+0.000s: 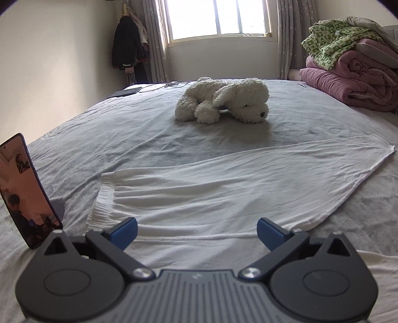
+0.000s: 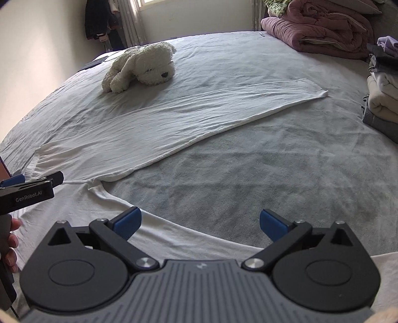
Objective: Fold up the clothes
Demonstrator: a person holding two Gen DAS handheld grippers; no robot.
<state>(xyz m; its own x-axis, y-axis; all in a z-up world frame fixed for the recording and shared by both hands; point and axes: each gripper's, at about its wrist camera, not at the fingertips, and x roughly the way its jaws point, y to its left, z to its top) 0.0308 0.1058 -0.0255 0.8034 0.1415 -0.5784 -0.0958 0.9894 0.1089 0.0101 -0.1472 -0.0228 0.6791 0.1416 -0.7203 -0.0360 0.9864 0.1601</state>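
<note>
Lying flat: white trousers (image 2: 154, 119) on bed (image 2: 248, 174)

1. Left wrist view: low and close over the near edge of the bed (image 1: 124, 119), looking forward and downward past its own fingers (image 1: 124, 231) toward the window (image 1: 219, 17).
2. Right wrist view: close above the bed, tilted more steeply down, facing the same way.
3. Shared: white trousers (image 1: 223, 183), plush dog (image 1: 223, 99), pink quilt (image 1: 353, 77).
</note>
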